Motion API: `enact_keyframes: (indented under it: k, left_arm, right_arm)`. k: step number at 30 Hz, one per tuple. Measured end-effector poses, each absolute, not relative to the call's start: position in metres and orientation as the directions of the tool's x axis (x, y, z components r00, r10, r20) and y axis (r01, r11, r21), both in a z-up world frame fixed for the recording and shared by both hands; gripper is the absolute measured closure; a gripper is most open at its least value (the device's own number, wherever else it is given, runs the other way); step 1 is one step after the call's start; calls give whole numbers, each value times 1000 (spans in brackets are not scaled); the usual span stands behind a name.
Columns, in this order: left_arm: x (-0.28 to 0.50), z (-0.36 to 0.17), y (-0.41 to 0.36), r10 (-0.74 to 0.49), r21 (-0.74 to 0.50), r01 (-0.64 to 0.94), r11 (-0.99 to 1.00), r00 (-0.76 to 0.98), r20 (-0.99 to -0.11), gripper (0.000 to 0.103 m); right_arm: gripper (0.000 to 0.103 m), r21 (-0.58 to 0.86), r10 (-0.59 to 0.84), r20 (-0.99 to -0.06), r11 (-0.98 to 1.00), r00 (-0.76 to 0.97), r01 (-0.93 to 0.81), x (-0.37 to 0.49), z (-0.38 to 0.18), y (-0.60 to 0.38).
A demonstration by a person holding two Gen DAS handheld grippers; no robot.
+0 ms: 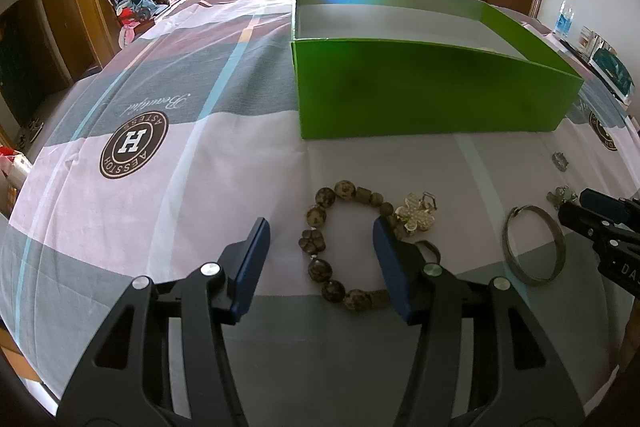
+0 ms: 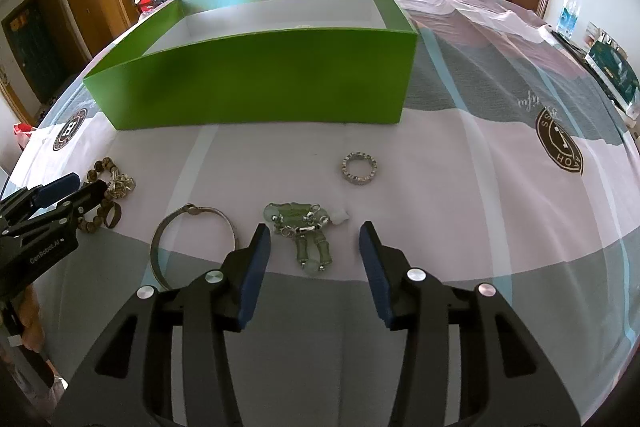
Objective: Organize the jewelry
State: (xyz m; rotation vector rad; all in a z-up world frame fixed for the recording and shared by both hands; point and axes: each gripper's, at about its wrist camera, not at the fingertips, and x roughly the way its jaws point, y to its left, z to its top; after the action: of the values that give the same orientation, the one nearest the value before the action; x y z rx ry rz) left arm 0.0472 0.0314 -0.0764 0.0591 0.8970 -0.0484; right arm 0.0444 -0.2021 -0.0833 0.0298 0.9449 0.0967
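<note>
Hovering low over the cloth-covered worktop (image 1: 168, 195), the left tool (image 1: 322, 269) stands wide with nothing between its fingers, the brown bead bracelet (image 1: 320, 223) lying under the gap; its right finger covers part of the loop beside a pale flower charm (image 1: 416, 217). The right tool (image 2: 314, 269) is equally wide and holds nothing, just short of a green jade pendant (image 2: 304, 223). Only the right view shows that pendant plainly, and the studded silver ring (image 2: 359, 167) farther out. The metal bangle (image 1: 534, 247) lies between the two tools and shows in both views. Beyond the jewelry sits the green box (image 2: 256, 79), its white floor seemingly bare in both views.
</note>
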Motion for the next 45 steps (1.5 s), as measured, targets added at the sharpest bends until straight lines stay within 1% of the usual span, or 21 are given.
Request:
enact_keyframes:
  k: [2,3,9,11,17,33,35,36,37,38,39,41,42,43,44,45]
  left_arm:
    - [47,-76,30,-10,33,58,998,620,-784,43]
    - [48,-76,29,-8,33,55,998,620,-784,42]
    - [48,-77,29,-14,26,56,998,616,-788,40]
    - [49,-77,29,-19,23,61,998,614,-789,36]
    - [47,-78,28,-25,24,72,997,612,-791,30]
    - [47,-78,26,-41,23,97,995,608,-793,31]
    - [46,-77,26,-46,21,103,994,609,-792,35]
    - [45,-77,26,-49,21,107,994,609,-791,37]
    - [45,-76,25,-51,20,110,994,610,-791,42]
    - [44,-76,25,-52,20,110,994,611,-790,48]
    - [44,-75,25,-53,19,111,994,611,-790,51]
    - [43,-75,25,-55,18,112,994,613,-788,65]
    - [43,-74,25,-57,17,115,993,614,-788,70]
    - [43,-74,25,-62,15,120,993,614,-787,85]
    - [43,-73,25,-68,9,123,992,612,-788,90]
    - [43,-73,24,-69,8,122,992,611,-789,90]
  right_arm:
    - [57,70,98,-807,995,582,-70,44,-83,-202]
    - [57,71,98,-807,995,583,-70,44,-83,-202]
    - [57,76,102,-806,995,584,-68,43,-83,-204]
    - [57,79,103,-805,995,584,-66,43,-83,-205]
    - [57,80,100,-805,995,584,-60,43,-83,-206]
    - [57,63,81,-804,997,589,-51,43,-83,-205]
    - [57,71,84,-804,996,589,-46,44,-83,-206]
    - [61,74,86,-803,996,590,-44,44,-83,-206]
    - [64,71,81,-803,997,591,-41,44,-83,-206]
    - [70,66,76,-802,997,592,-38,43,-83,-207]
    - [78,68,77,-802,997,593,-39,43,-83,-207]
    - [84,69,78,-802,997,593,-39,43,-82,-208]
    - [86,70,79,-801,997,593,-38,43,-83,-209]
    - [87,72,81,-800,997,594,-39,43,-83,-209]
    - [87,74,83,-800,996,594,-39,42,-83,-210]
    - [87,80,87,-799,996,594,-38,42,-83,-211]
